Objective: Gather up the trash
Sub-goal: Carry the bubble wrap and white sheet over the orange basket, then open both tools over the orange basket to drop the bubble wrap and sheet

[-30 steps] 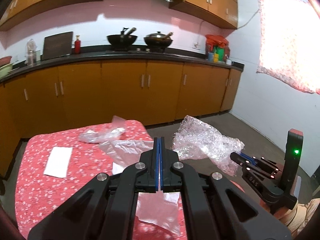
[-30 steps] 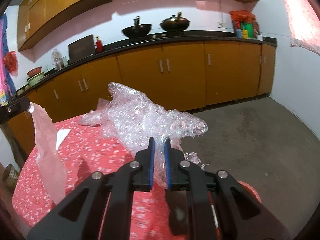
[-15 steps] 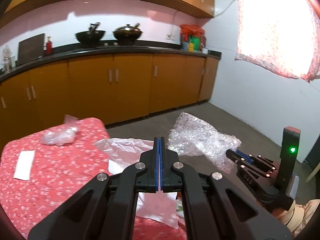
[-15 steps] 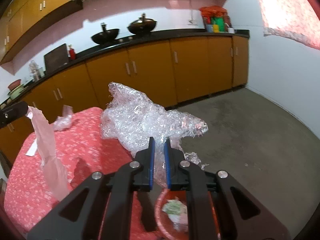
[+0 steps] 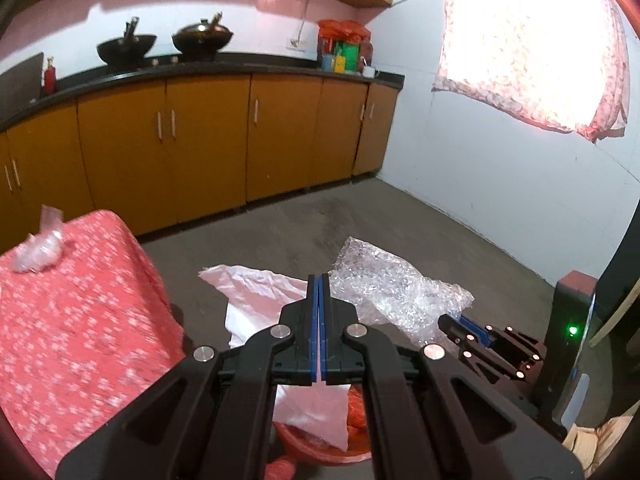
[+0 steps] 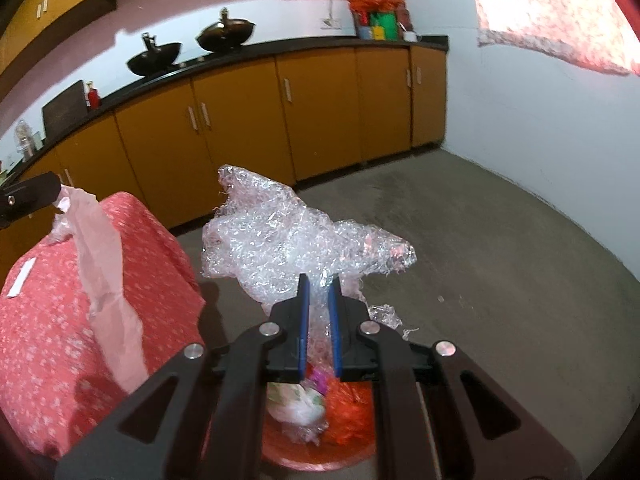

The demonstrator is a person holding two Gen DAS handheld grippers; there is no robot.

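The left gripper is clamping a pale pink plastic sheet between fully closed jaws, the sheet hanging down into the red bin on the floor just off the table's right edge. The right gripper is pinching a crumpled wad of bubble wrap in narrow jaws, holding it above the same bin. On the red-clothed table, a crumpled clear bag is lying near the far edge and a white paper strip near the left edge.

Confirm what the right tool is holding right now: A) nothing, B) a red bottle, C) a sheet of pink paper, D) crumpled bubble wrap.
D: the right tool is clamped on crumpled bubble wrap above the red bin; the pink paper is in the left tool.
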